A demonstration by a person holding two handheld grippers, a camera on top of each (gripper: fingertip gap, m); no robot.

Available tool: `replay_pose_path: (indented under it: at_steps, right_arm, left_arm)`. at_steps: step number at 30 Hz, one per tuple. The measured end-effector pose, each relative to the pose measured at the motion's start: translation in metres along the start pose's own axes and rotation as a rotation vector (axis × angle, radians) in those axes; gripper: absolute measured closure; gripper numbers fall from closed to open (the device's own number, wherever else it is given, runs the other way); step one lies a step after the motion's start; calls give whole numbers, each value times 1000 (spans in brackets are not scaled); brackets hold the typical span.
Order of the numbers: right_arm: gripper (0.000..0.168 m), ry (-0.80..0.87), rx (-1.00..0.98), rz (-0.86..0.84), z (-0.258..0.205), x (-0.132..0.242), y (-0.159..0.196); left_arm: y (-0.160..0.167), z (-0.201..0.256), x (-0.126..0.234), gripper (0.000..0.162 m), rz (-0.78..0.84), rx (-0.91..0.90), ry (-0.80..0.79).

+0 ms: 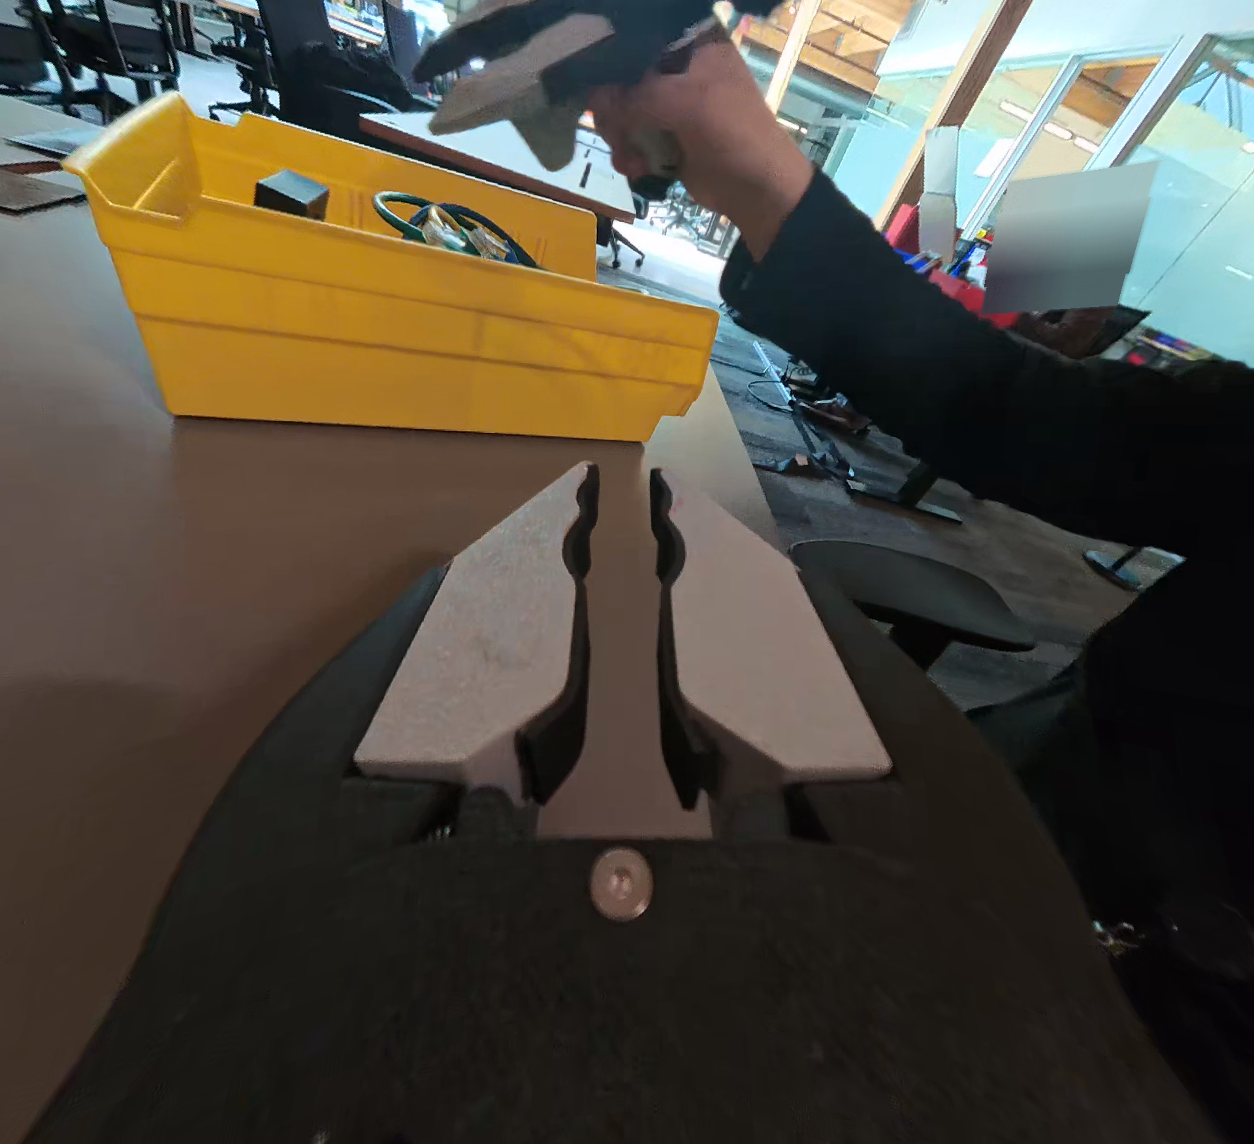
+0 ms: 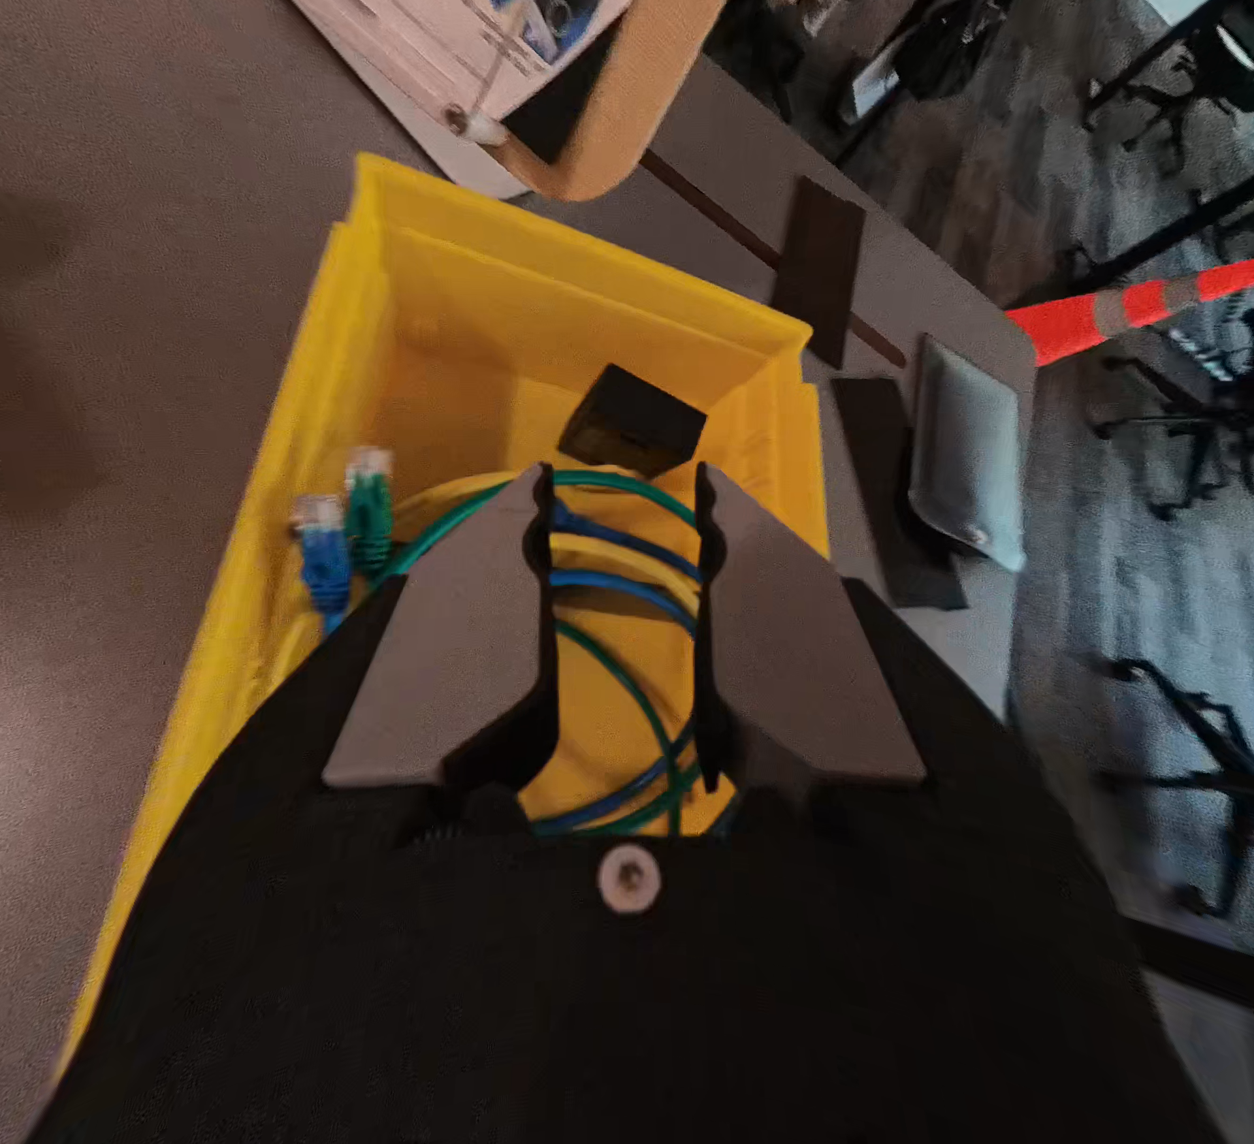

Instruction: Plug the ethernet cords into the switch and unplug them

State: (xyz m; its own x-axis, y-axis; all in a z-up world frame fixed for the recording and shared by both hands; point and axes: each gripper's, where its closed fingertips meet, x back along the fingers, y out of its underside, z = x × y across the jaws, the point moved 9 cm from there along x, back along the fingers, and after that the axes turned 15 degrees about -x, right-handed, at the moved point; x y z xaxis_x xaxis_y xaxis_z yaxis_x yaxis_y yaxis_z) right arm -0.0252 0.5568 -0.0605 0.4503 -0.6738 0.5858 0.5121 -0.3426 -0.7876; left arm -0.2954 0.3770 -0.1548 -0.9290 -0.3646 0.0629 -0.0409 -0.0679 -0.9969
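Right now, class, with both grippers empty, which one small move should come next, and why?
Probably lower the right gripper into the yellow bin toward the black switch. It hangs open above the bin, holding nothing, and the coiled cords and switch lie inside. The left gripper sits low over the table, outside the bin.

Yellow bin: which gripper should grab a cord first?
Probably the right gripper: it hangs open directly above the yellow bin and its coiled cords. The left gripper sits low on the table, outside the bin.
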Motion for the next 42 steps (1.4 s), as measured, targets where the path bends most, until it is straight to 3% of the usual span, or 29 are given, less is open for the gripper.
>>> replay_pose_path:
  at_steps: [7,13,17,19,23,29,42]
  right_arm:
    - [130,-234,-175,238,-46,69,60]
    - [102,-301,-219,260,-60,67,96]
    - [90,-342,-180,333,-74,63,100]
    - [94,-422,-154,268,-81,60,106]
    - [89,-354,-93,202,-71,63,113]
    - [85,-230,-93,254,-52,67,112]
    - [80,-302,-72,287,-57,72,83]
  left_arm:
    - [0,-1,1,150,11,-2,-21]
    - [1,1,-4,147,-6,-1,-25]
    - [1,1,-9,139,-21,3,-36]
    - [2,0,-12,137,-47,13,-64]
    - [3,3,-19,136,-81,2,-99]
    - [10,8,-33,137,-262,-48,-209]
    - [28,29,-57,132,-574,-254,-237]
